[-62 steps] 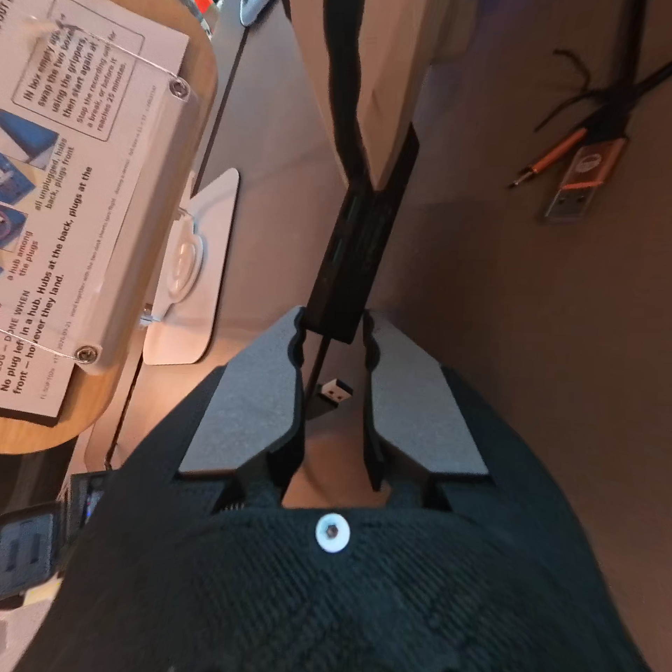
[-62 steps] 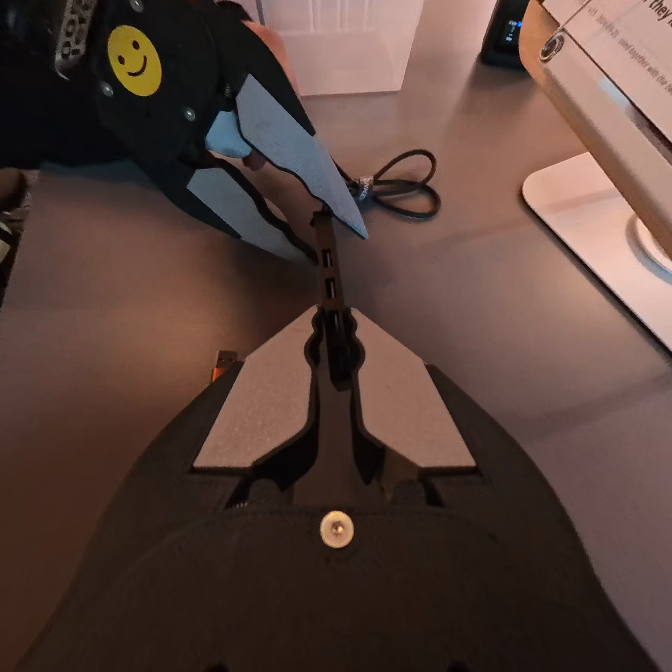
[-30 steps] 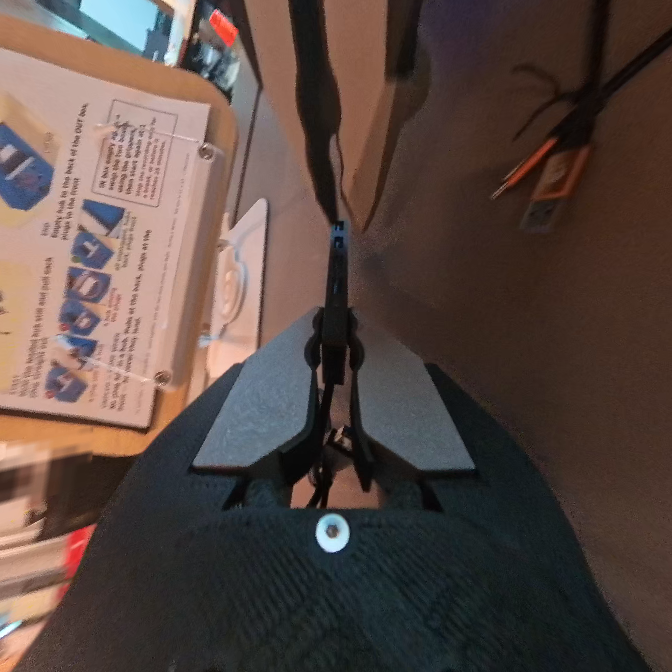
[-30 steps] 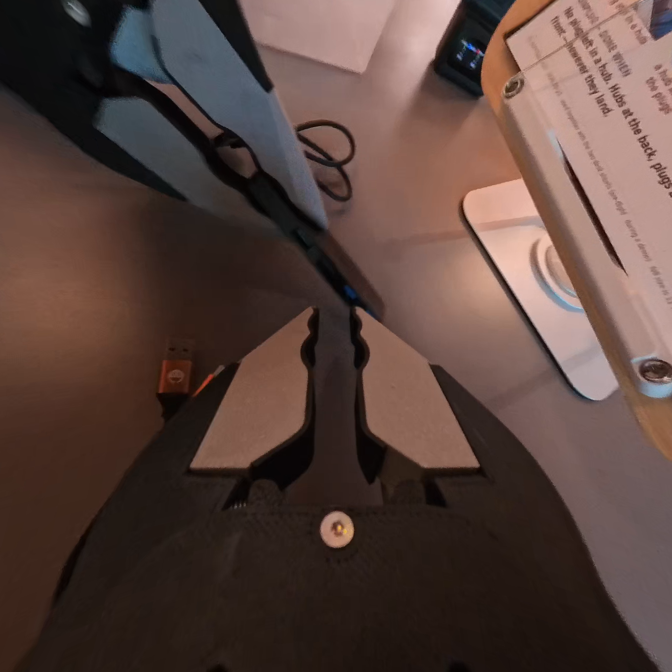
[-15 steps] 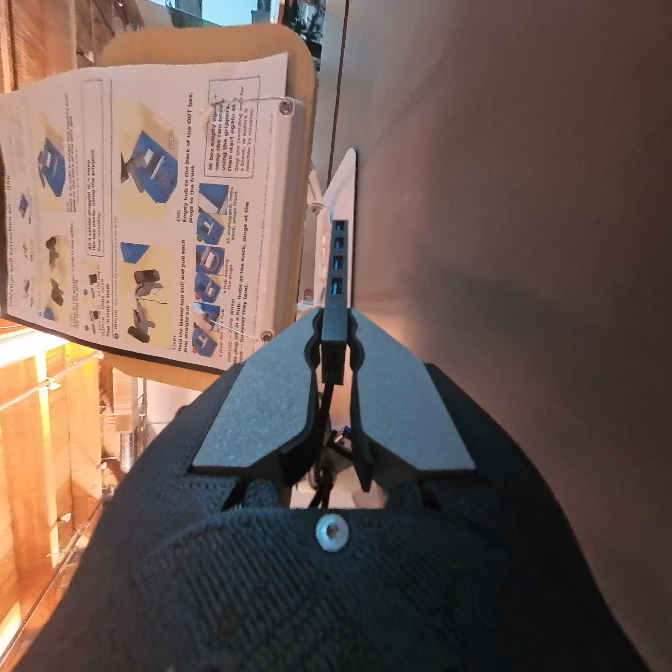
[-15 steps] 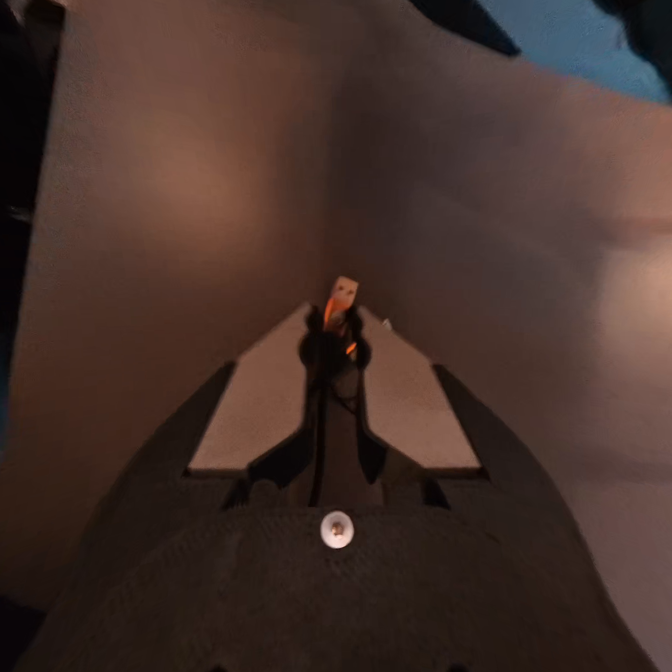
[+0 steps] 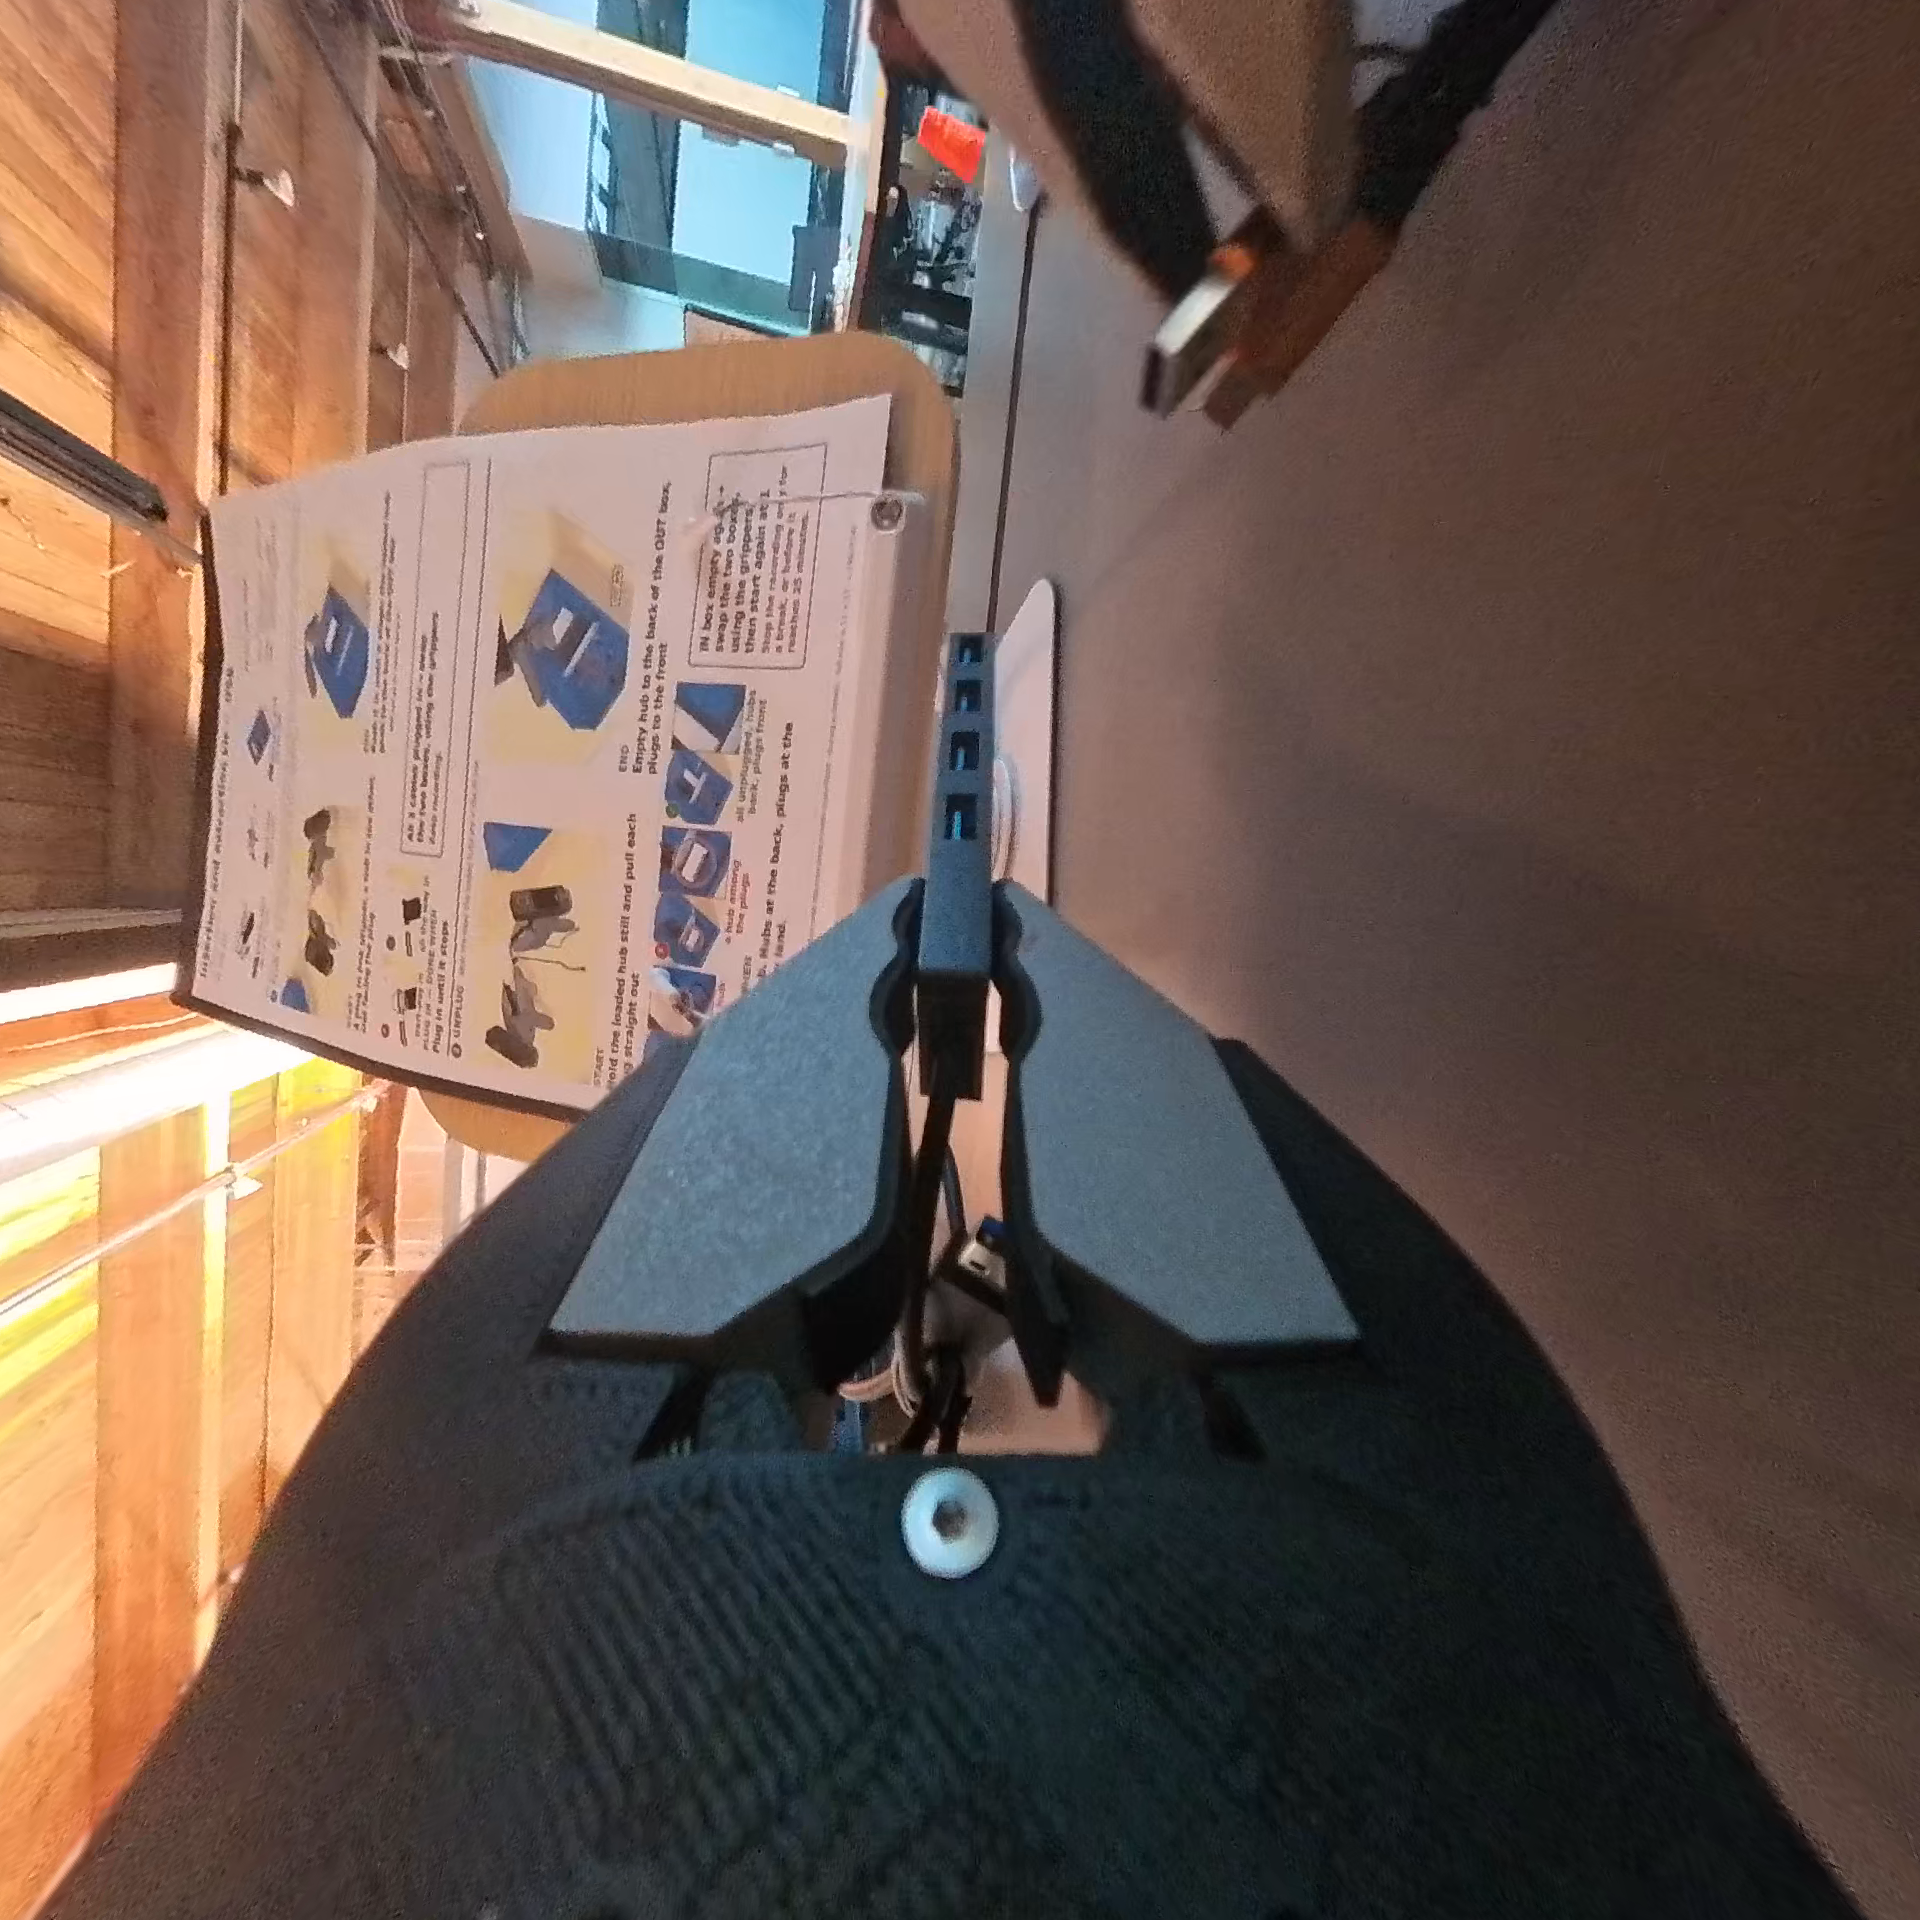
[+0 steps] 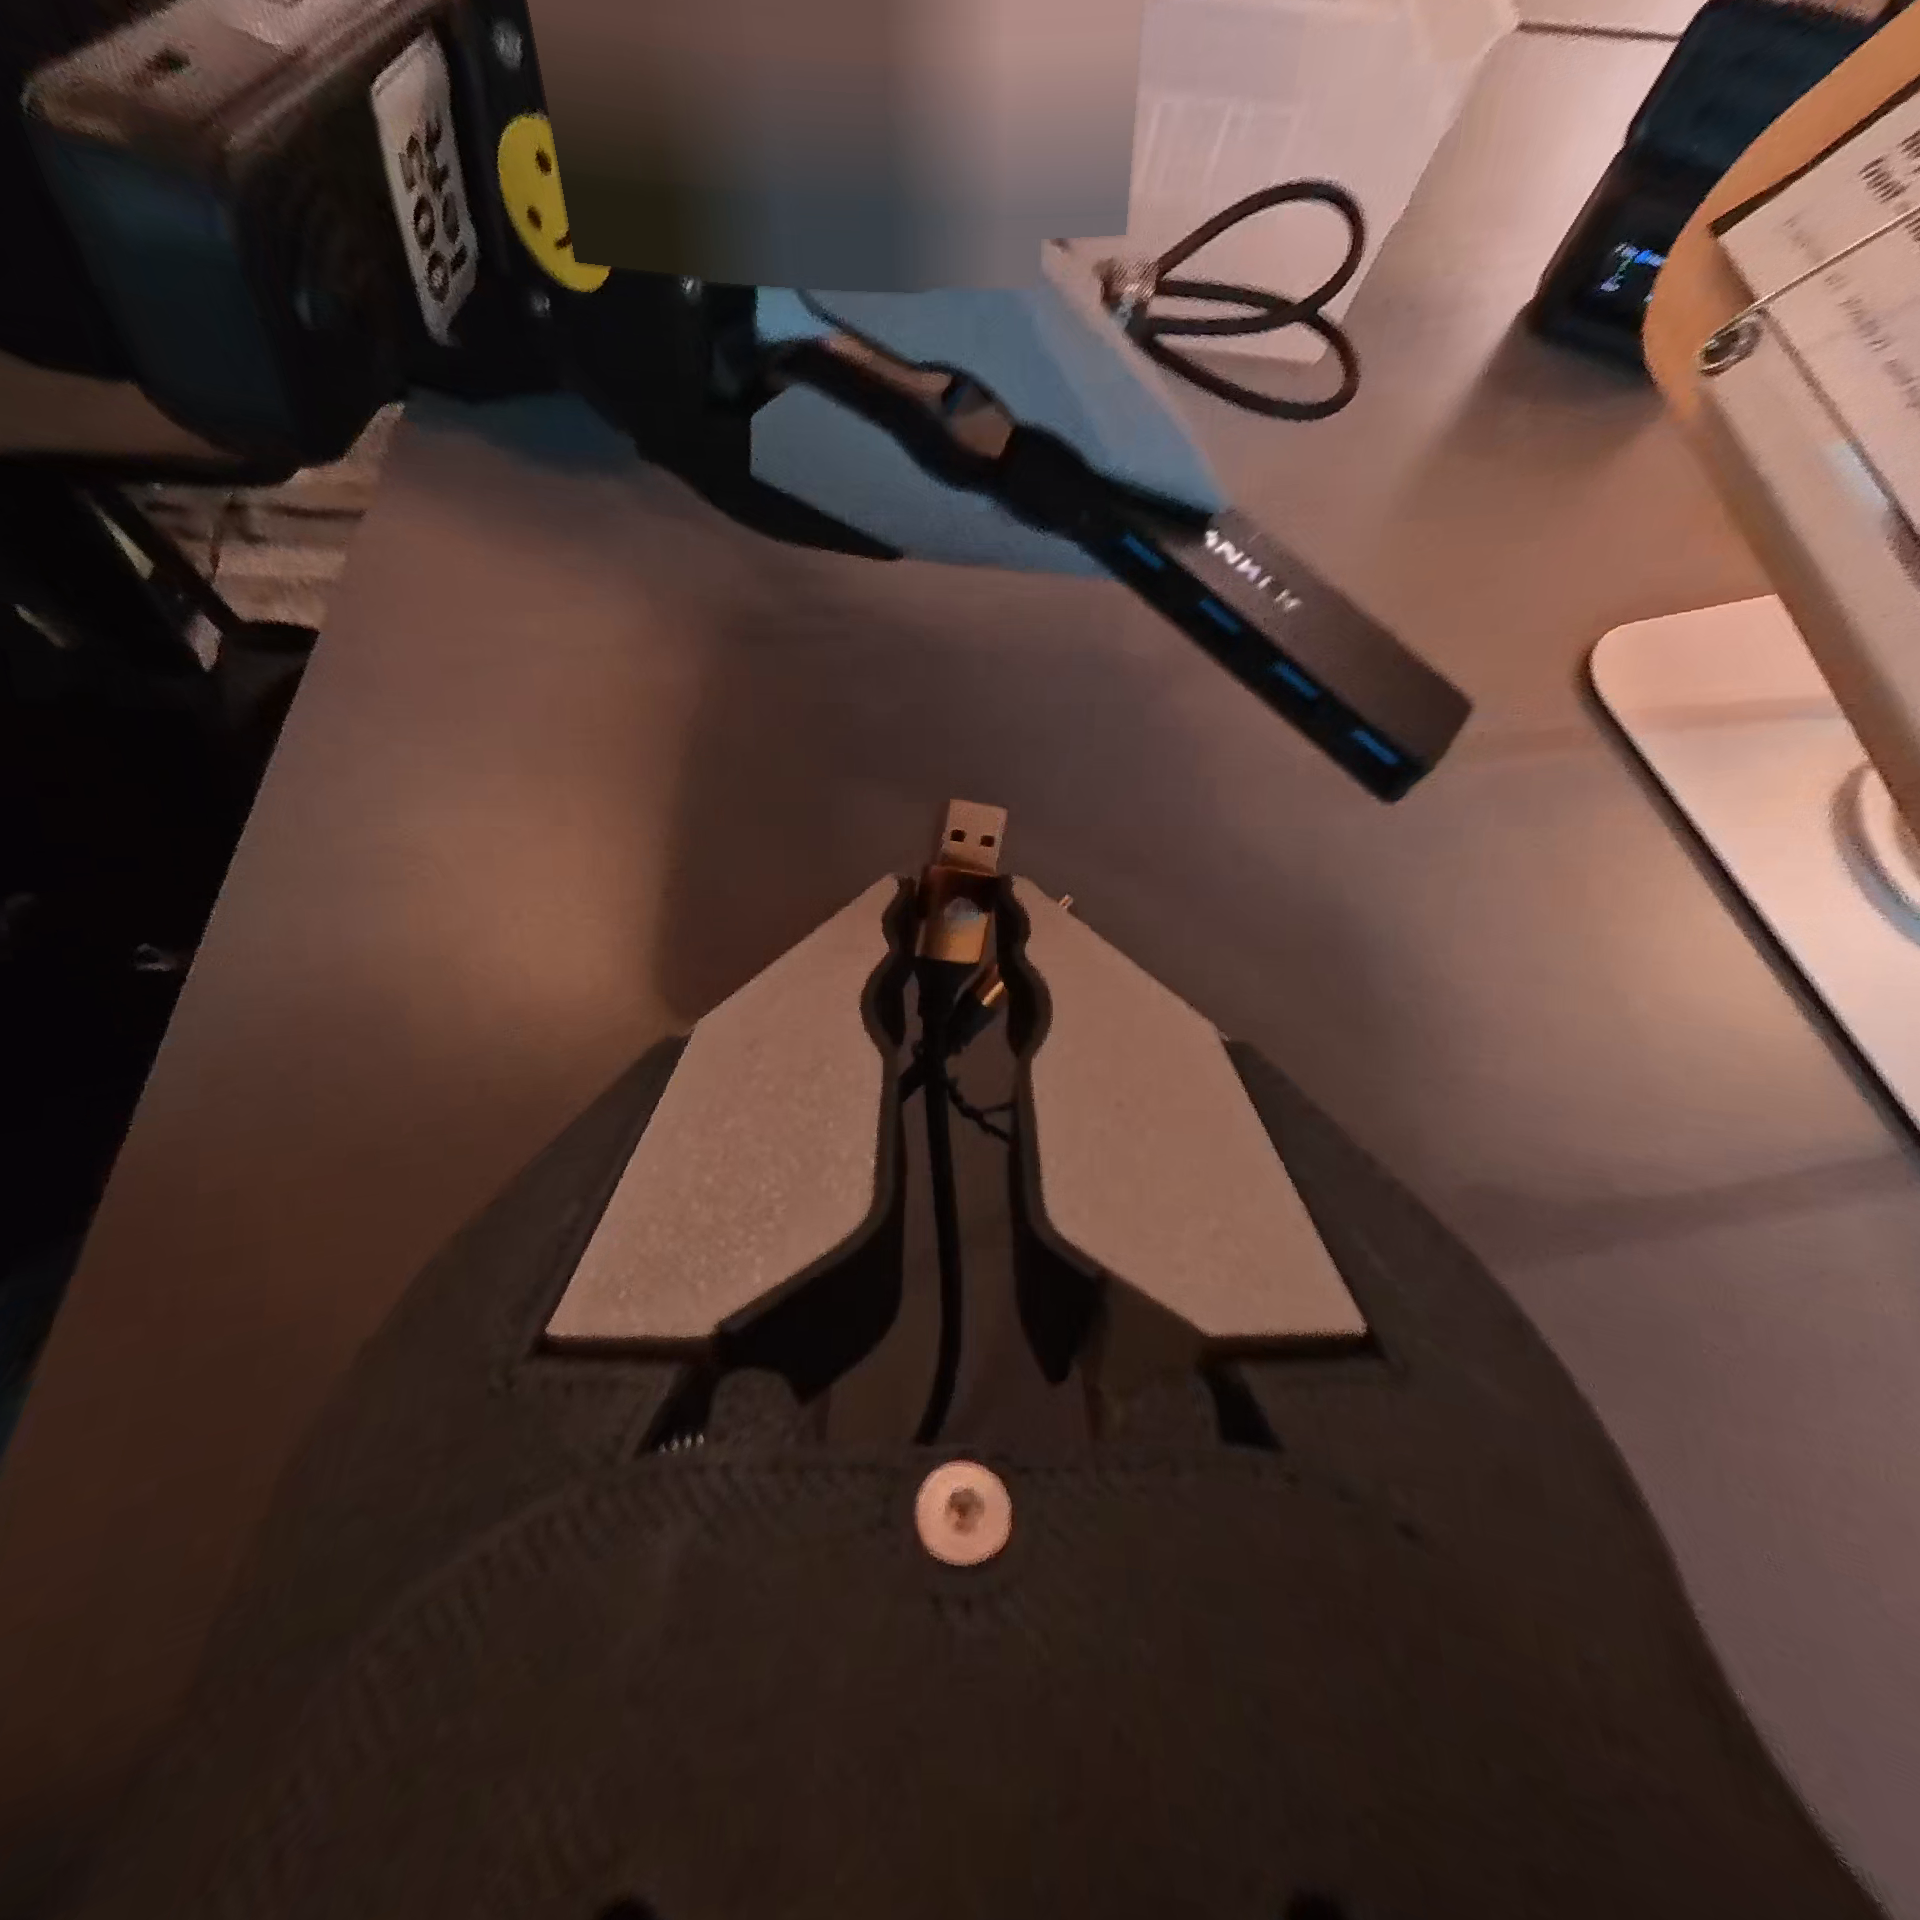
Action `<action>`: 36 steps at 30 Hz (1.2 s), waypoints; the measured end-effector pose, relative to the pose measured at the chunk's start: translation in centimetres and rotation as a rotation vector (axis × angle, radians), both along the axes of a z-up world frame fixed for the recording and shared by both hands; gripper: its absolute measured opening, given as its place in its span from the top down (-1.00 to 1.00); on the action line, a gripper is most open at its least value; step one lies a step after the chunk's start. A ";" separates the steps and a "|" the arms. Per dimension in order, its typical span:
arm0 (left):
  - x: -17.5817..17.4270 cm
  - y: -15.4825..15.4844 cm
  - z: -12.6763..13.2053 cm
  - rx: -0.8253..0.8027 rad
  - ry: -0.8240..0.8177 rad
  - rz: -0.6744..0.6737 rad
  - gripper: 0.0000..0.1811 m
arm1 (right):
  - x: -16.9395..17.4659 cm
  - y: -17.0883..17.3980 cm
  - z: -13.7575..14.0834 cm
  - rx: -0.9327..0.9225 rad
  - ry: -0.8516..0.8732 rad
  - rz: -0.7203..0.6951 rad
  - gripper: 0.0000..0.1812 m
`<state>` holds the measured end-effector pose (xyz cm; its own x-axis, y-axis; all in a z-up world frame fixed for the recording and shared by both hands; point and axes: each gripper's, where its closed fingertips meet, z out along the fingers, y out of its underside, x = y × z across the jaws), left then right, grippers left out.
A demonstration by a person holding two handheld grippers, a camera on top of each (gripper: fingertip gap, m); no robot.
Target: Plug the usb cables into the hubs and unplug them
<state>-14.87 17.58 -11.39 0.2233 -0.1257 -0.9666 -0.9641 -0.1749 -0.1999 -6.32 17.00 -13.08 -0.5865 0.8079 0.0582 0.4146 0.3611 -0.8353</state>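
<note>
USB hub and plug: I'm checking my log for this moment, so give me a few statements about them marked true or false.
1. The left claw is shut on the USB hub. True.
2. The right claw is open and empty. False: it is shut on the orange USB plug.
3. The plug is seated in a hub port. False: it is apart from the hub.
4. The hub's four visible ports are empty. True.
5. A coiled black cable lies on the table. True.

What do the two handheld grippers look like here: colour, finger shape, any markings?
Both have black, ribbed, printed-looking bodies with a pale screw head at the centre. The left gripper and right gripper each carry two flat grey, wedge-shaped fingers with scalloped black inner edges. A yellow smiley sticker marks the left gripper's side.
</note>
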 end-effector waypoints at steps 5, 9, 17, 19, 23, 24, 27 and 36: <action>0.6 0.0 -0.1 -0.003 -0.001 -0.016 0.90 | -0.2 0.5 0.8 -0.019 0.037 -0.020 0.88; 0.7 0.1 -0.4 -0.011 0.003 -0.015 0.90 | -0.4 0.6 0.5 -0.013 0.031 -0.030 0.87; 0.6 0.2 -0.6 -0.022 -0.025 -0.010 0.90 | -1.1 1.3 -0.4 0.013 0.003 -0.080 0.87; 0.6 0.2 -0.7 -0.023 -0.028 -0.009 0.90 | -1.1 1.5 -0.4 0.016 0.005 -0.091 0.88; 0.6 0.3 -1.1 -0.038 -0.022 -0.009 0.90 | -1.2 1.7 0.0 0.012 0.028 -0.100 0.87; 0.6 0.3 -1.1 -0.040 -0.019 -0.009 0.90 | -1.2 1.7 0.1 0.008 0.035 -0.099 0.87; 0.7 0.3 -1.3 -0.045 -0.017 -0.010 0.90 | -1.2 1.7 0.5 0.002 0.055 -0.096 0.87; 0.5 0.4 -1.4 -0.053 -0.033 -0.007 0.90 | -1.4 1.4 -0.2 0.015 0.028 -0.089 0.87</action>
<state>-14.36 17.94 -12.84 0.2535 -0.1779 -0.9508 -0.9584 -0.1798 -0.2219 -7.72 18.37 -13.30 -0.5103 0.8557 0.0864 0.4221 0.3367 -0.8417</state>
